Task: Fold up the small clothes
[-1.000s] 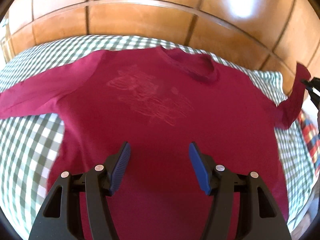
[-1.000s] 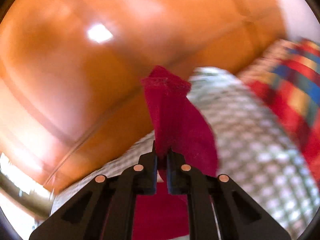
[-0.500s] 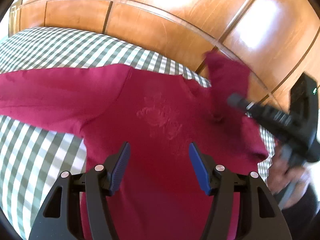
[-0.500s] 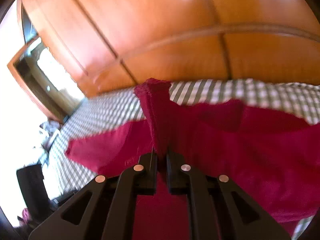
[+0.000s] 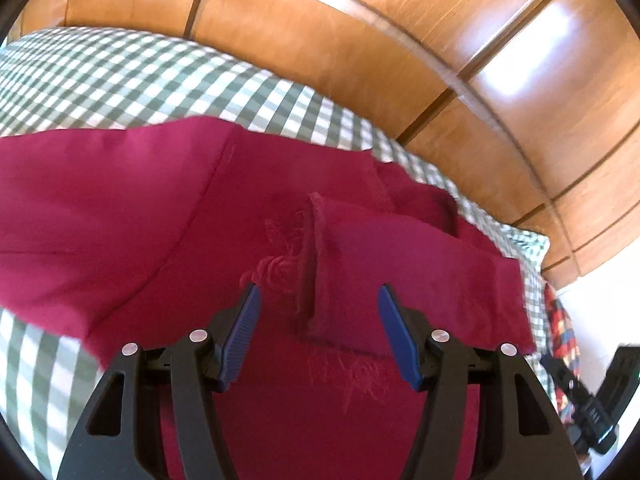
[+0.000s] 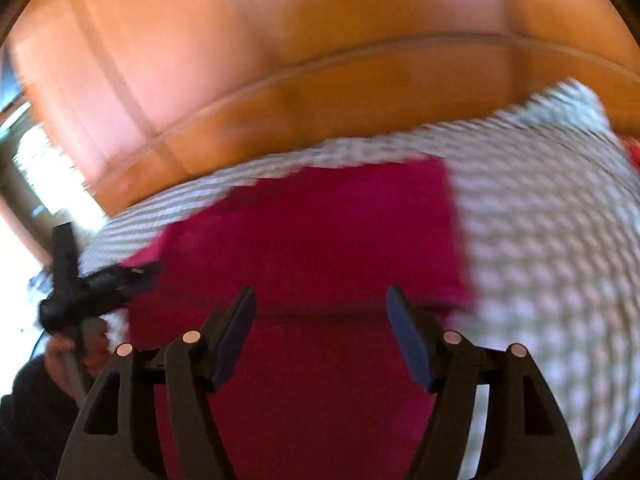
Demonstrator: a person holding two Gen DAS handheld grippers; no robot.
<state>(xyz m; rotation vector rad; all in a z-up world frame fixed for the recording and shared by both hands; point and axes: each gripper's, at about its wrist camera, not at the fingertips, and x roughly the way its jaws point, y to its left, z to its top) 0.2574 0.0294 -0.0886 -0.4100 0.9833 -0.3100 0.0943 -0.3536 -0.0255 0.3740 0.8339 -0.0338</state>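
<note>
A dark red long-sleeved shirt (image 5: 168,232) lies flat on a green-and-white checked cloth (image 5: 120,80). Its right sleeve (image 5: 400,264) is folded over onto the chest; the left sleeve (image 5: 60,200) lies stretched out to the left. My left gripper (image 5: 318,332) is open and empty, hovering over the chest, just before the folded sleeve's cuff. My right gripper (image 6: 320,340) is open and empty above the shirt (image 6: 320,240) in a blurred view. It also shows in the left wrist view (image 5: 592,400) at the lower right. The left gripper shows at the left of the right wrist view (image 6: 80,292).
A glossy wooden panelled wall (image 5: 400,40) stands right behind the checked cloth. A red, blue and yellow plaid fabric (image 5: 560,332) lies beyond the cloth's right end. Bare checked cloth (image 6: 540,240) lies to the right of the shirt.
My right gripper carried the right sleeve across onto the chest, opened and let it go, then drew back to the right. My left gripper stayed open and moved closer to the shirt.
</note>
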